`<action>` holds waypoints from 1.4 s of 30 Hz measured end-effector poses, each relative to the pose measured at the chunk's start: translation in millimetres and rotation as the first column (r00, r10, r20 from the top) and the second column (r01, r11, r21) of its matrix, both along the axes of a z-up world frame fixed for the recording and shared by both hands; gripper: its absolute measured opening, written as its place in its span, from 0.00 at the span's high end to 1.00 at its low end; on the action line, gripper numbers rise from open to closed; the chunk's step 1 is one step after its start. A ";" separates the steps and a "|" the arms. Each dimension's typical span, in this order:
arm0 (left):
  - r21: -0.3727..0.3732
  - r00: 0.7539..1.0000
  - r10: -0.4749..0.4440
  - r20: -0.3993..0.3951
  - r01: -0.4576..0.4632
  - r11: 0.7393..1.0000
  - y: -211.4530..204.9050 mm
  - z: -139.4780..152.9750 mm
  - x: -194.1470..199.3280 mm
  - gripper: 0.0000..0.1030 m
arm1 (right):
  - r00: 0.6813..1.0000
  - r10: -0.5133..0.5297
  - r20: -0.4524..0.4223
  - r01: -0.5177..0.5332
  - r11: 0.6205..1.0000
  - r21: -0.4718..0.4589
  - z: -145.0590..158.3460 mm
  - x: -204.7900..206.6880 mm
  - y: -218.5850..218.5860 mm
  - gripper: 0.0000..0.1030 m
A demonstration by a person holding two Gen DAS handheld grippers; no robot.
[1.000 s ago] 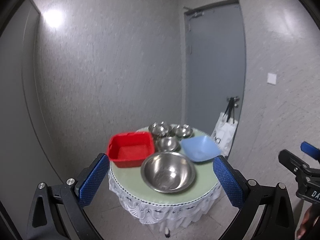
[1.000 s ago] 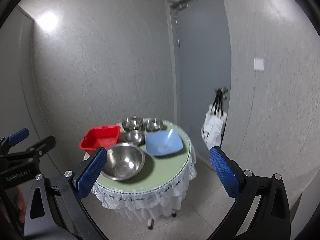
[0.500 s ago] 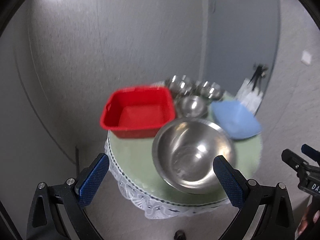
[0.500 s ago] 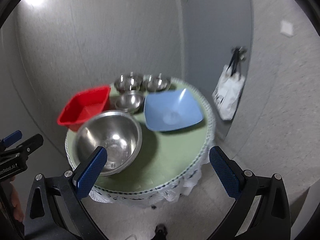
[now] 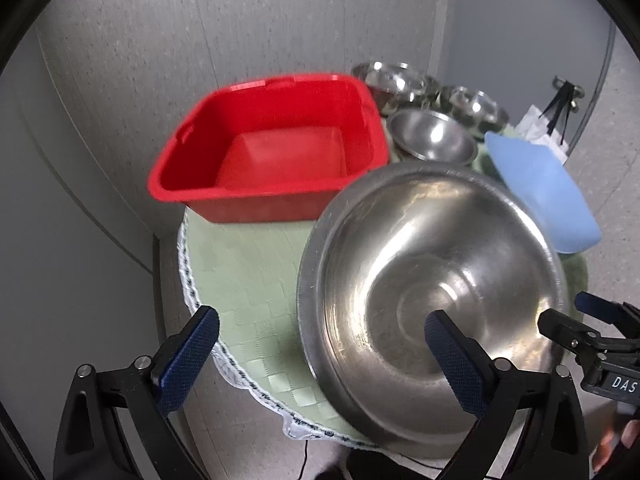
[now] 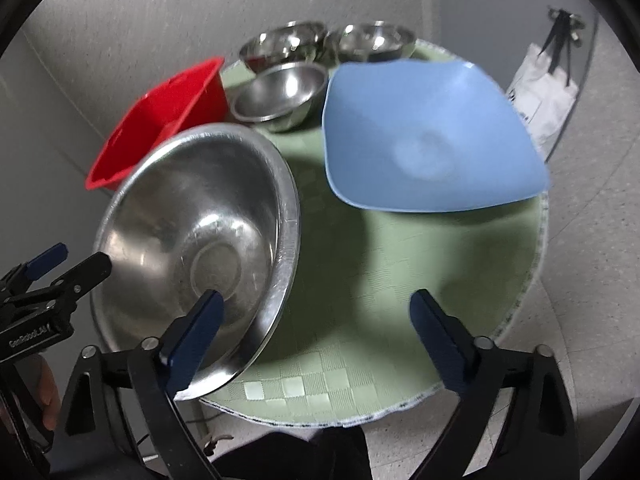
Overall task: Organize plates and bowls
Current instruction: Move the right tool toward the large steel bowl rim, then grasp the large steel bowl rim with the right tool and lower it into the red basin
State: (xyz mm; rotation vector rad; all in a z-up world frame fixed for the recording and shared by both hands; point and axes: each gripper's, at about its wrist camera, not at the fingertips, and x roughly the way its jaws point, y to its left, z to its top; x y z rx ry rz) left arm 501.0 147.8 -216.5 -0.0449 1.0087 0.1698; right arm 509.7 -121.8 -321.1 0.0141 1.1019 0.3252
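A large steel bowl (image 5: 432, 280) (image 6: 192, 240) sits at the near side of a round green-clothed table (image 5: 248, 272) (image 6: 360, 300). A red square tub (image 5: 272, 148) (image 6: 160, 120) stands at the back left. A blue square plate (image 5: 536, 188) (image 6: 424, 132) lies at the right. Three small steel bowls (image 5: 432, 136) (image 6: 280, 88) cluster at the back. My left gripper (image 5: 320, 344) is open and empty above the table's near edge, its right finger over the large bowl. My right gripper (image 6: 316, 320) is open and empty, its left finger over the large bowl's rim.
A grey wall runs close behind the table. A grey door is at the back right with a white bag (image 6: 544, 92) hanging from its handle. The table's lace edge (image 5: 248, 384) drops to a speckled floor.
Both grippers have moved forward and down towards the table; the bowls and tub now fill the views. Nothing on the table has moved.
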 end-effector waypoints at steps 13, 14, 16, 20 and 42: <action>-0.068 0.993 -0.050 -0.103 0.043 0.997 14.4 -37.0 23.1 0.59 | 0.990 0.093 -0.105 -0.078 0.987 0.141 -21.4 19.4 13.9 0.66; -0.076 0.993 -0.059 -0.104 0.051 0.996 15.4 -38.3 23.7 0.64 | 0.990 0.097 -0.106 -0.081 0.986 0.148 -21.3 19.5 15.8 0.69; -0.102 0.991 -0.082 -0.109 0.071 0.992 19.0 -40.8 24.1 0.72 | 0.989 0.104 -0.107 -0.085 0.983 0.164 -20.5 16.9 19.7 0.79; -0.125 0.988 -0.116 -0.101 0.103 0.987 25.0 -40.6 22.5 0.79 | 0.990 0.088 -0.107 -0.071 0.985 0.156 -19.9 16.3 23.7 0.80; -0.143 0.955 -0.240 0.173 0.265 0.953 105.3 67.6 33.8 0.81 | 0.992 0.051 0.119 -0.072 0.982 0.173 88.5 43.6 89.6 0.80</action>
